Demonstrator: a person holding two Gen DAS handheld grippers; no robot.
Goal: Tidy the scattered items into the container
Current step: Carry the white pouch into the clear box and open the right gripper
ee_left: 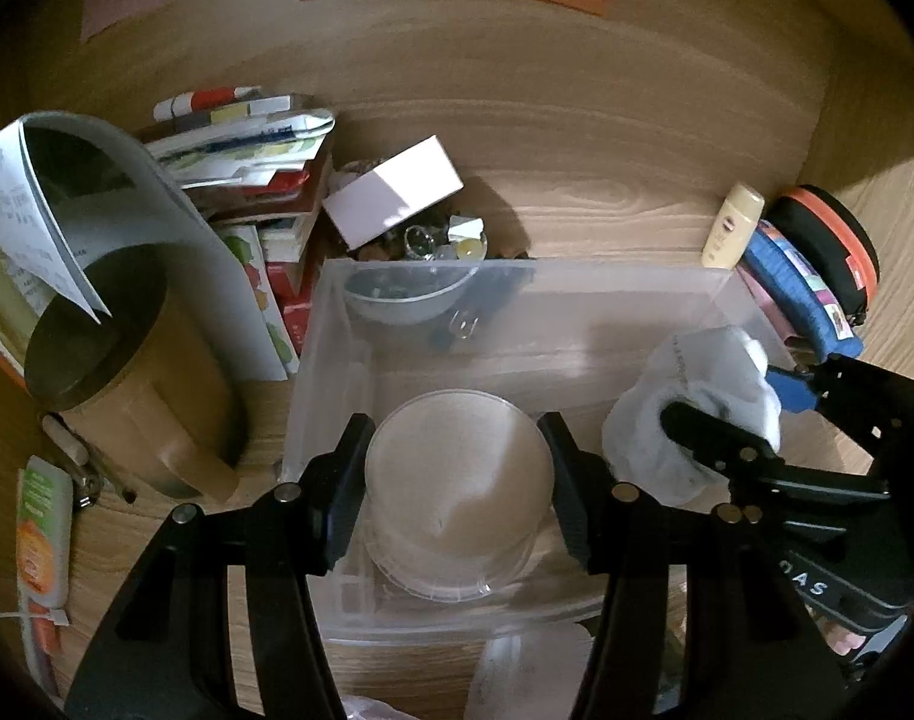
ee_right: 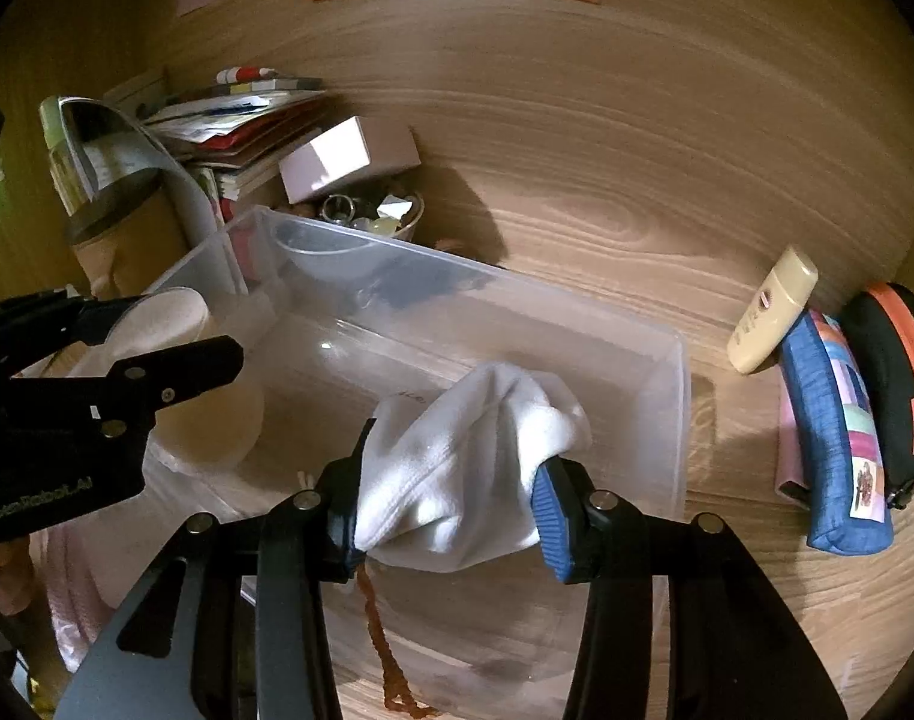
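A clear plastic bin stands on the wooden desk. My left gripper is shut on a round clear jar with a flat lid, held just over the bin's near left part. To its right, my right gripper is shut on a bunched white cloth. In the right wrist view the white cloth fills the space between both blue pads of the right gripper, above the bin. The left gripper and its jar show at the left. A brown cord hangs under the cloth.
Right of the bin lie a cream bottle, a blue pouch and a black and orange round case. Behind it are a white box, a bowl of trinkets and stacked books. A brown jug stands left.
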